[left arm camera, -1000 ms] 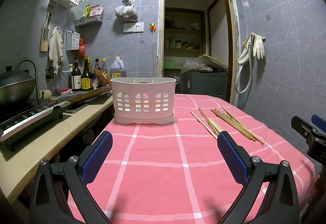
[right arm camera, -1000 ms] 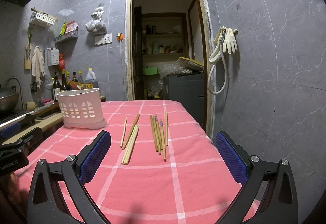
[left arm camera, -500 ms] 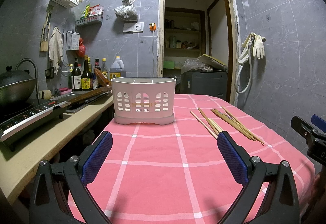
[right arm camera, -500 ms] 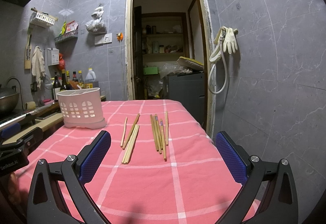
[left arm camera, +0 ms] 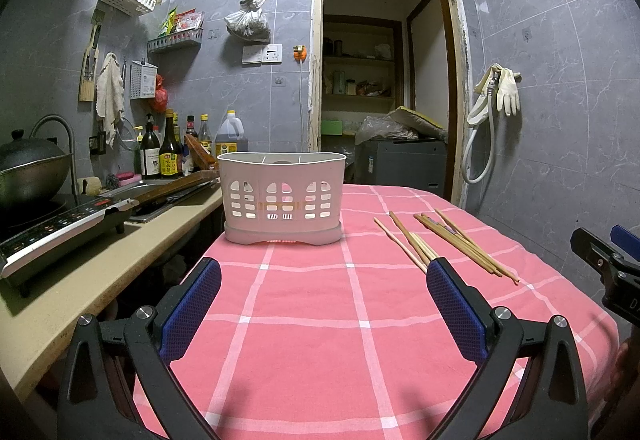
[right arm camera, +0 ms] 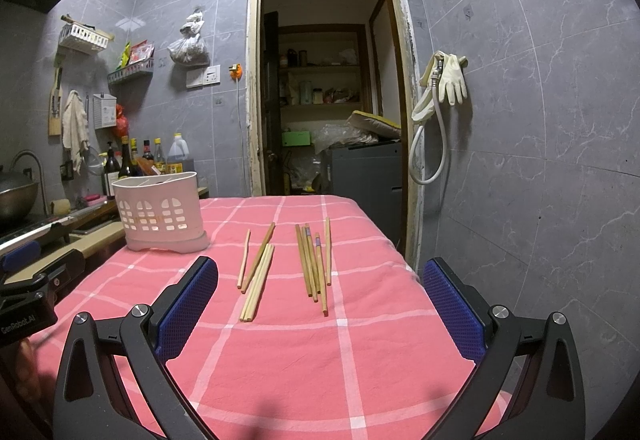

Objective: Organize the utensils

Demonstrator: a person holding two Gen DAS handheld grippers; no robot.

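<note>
The right gripper hangs over the near end of the table with its jaws spread wide and nothing between the blue pads; the left gripper is the same, jaws apart and empty, facing the utensil caddy. Just beyond the right gripper's jaws lie the chopsticks, loose on the pink checked tablecloth in two clusters: a paler bamboo group toward the middle of the table and a darker group nearer the right edge, all pointing roughly along the table's length. They look light, stiff, thin and smooth, so they will likely roll or skid out of a flat pinch; taking one across its middle, with the pads square to the shaft, seems safest, and the soft cloth should let the pad tips dig under a little. The white slotted caddy stands upright near the far left corner, well apart from both clusters, its top open. Open cloth lies between chopsticks and caddy, leaving free room to carry across. The right edge drops off close to the darker group, and a counter runs along the left edge.
</note>
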